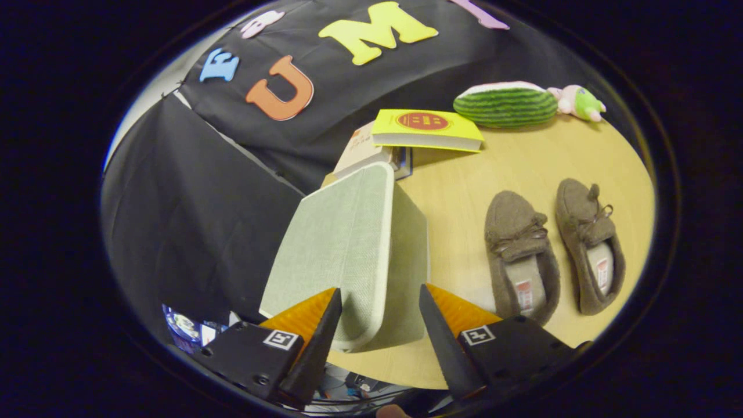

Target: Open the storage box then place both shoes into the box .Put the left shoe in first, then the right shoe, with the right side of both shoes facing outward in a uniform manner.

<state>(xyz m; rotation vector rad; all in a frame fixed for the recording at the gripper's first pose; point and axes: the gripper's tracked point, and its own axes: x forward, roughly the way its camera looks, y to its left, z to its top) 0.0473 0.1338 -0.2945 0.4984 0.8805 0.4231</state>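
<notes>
pale green fabric storage box [348, 249] sits closed on the wooden bench [464, 174], its near corner between the fingers of the open claw [380, 319], which grips nothing. two brown slippers [554, 249] lie side by side beyond the right finger.

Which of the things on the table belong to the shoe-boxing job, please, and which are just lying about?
For the job: storage box, closed, between the open tool fingers; left shoe; right shoe.
Lying about: yellow book, book beneath, watermelon plush, small plush toy.
</notes>
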